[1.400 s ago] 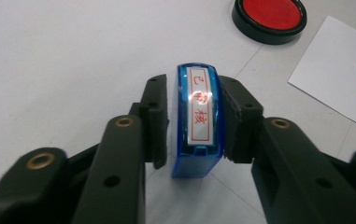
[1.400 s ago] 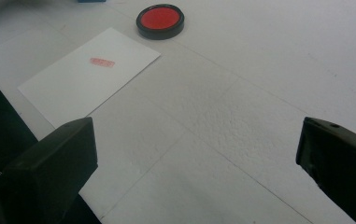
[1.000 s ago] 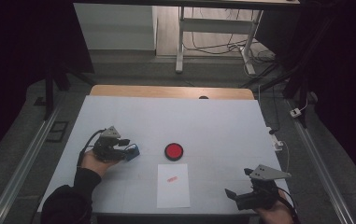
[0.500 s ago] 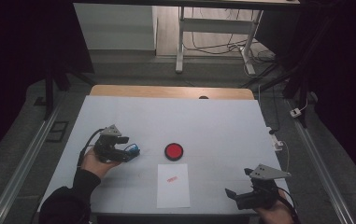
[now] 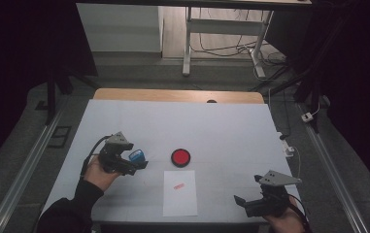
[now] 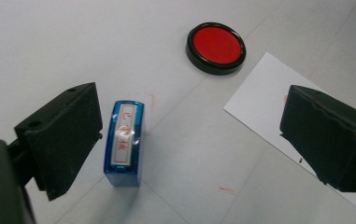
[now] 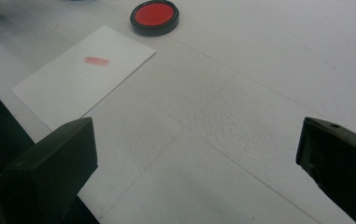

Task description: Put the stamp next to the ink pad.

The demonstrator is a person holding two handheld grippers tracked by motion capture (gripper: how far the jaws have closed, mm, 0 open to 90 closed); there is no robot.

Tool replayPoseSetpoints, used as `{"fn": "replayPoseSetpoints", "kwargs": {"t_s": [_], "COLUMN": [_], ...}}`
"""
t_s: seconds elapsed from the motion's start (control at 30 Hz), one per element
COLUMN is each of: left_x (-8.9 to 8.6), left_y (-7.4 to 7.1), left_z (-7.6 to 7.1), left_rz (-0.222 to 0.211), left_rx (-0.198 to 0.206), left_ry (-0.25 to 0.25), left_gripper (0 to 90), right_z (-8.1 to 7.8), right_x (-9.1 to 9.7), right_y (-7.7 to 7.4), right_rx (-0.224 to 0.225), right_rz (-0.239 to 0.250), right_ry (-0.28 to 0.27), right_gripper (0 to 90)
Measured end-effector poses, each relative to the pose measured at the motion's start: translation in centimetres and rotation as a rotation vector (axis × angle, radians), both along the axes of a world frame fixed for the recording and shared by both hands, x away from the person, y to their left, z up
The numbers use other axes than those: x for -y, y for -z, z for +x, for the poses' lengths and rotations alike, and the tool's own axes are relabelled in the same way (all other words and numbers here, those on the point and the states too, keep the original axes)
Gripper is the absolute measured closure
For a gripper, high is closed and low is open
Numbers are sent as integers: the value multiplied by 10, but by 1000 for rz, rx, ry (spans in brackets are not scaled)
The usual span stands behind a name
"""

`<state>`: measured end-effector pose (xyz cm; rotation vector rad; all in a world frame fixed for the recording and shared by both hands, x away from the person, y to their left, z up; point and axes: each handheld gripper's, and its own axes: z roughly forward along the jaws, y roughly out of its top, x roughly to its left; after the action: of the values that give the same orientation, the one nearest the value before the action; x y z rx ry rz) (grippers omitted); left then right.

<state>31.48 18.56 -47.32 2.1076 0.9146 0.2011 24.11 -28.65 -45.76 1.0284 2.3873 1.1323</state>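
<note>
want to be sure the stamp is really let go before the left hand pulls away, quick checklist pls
1. Left gripper jaws have just been opening, wide apart now: ok.
2. Blue stamp stands on the table between the jaws; a slim gap seems to separate it from the near pad, far pad well clear: ok.
3. Stamp upright, not tipping: ok.
4. Red print on the paper sheet: ok.
5. Red ink pad open, apart from stamp and paper: ok.
6. Right gripper open over bare table, holding nothing: ok.
</note>
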Motion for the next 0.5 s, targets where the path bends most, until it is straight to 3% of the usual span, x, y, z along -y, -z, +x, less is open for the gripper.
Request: {"fn": "replayPoseSetpoints", "kwargs": {"t_s": [0.5], "left_x": [-4], "left_y": [-11], "left_z": [-29], "left_rz": [-45], "left_rx": [-9], "left_ry": [30], "left_gripper": [4], "right_z": [1], "right_x": [-1], "right_y": [1], "right_rx": [-9], "right_rz": [-4], "right_ry": [-1], "right_gripper": [0]}}
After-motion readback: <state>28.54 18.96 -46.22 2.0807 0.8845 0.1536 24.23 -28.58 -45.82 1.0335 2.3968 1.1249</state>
